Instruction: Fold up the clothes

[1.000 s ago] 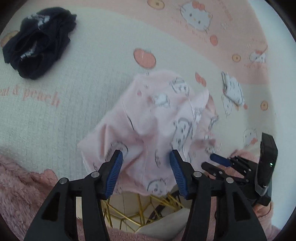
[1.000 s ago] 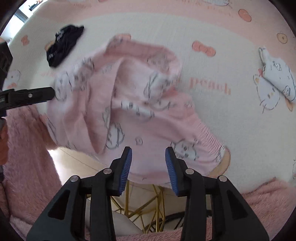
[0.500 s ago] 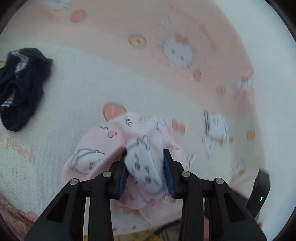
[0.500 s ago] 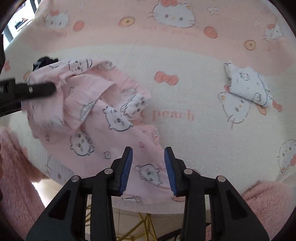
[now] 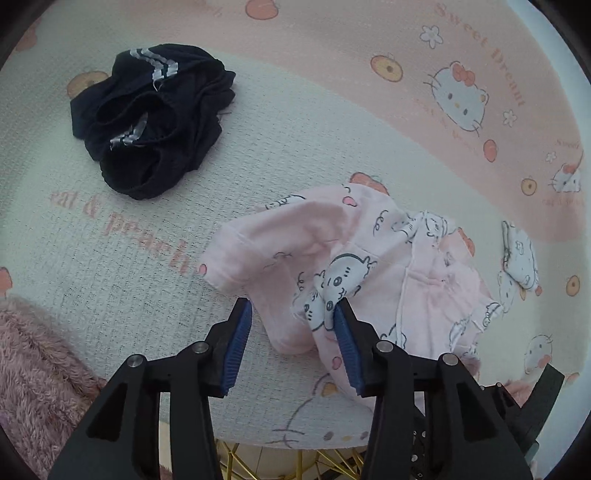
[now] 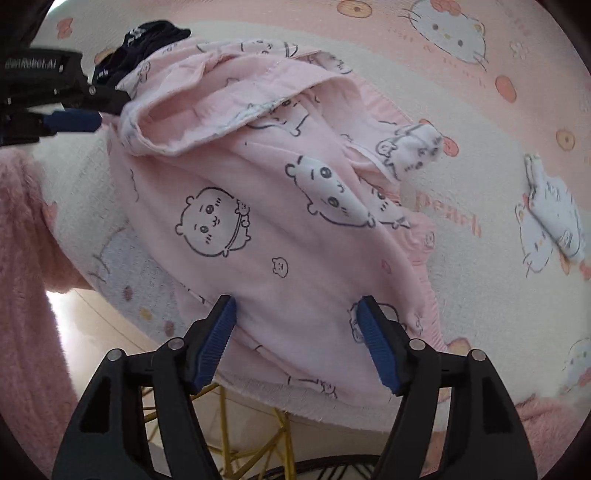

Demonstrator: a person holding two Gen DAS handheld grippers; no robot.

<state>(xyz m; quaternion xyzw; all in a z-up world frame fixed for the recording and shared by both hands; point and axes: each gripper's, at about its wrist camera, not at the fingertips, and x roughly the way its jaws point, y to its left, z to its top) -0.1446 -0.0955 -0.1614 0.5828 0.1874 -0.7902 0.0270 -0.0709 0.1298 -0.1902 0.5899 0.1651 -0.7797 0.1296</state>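
A crumpled pink garment [image 5: 314, 236] printed with cartoon animals lies on the Hello Kitty blanket [image 5: 110, 229] near the table's front edge. My left gripper [image 5: 293, 341] is open at the garment's near left end. A bunched fold lies between its fingers and touches the right pad [image 5: 347, 350]. In the right wrist view the pink garment [image 6: 295, 229] spreads wide. My right gripper [image 6: 297, 332] is open just over its near hem, with cloth under the gap. The left gripper [image 6: 110, 109] shows at the garment's far left corner.
A black garment with silver stripes [image 5: 155, 122] lies bunched at the back left, also visible [image 6: 155, 33] behind the pink one. A small white printed piece [image 6: 554, 206] sits to the right. Fuzzy pink sleeves [image 6: 22, 258] flank the table. Gold wire legs [image 6: 251, 424] show below the front edge.
Half a second ago the left gripper was shut on a fold of the pink garment and held it up; now it is open and the garment has dropped. The right jaws stand wider.
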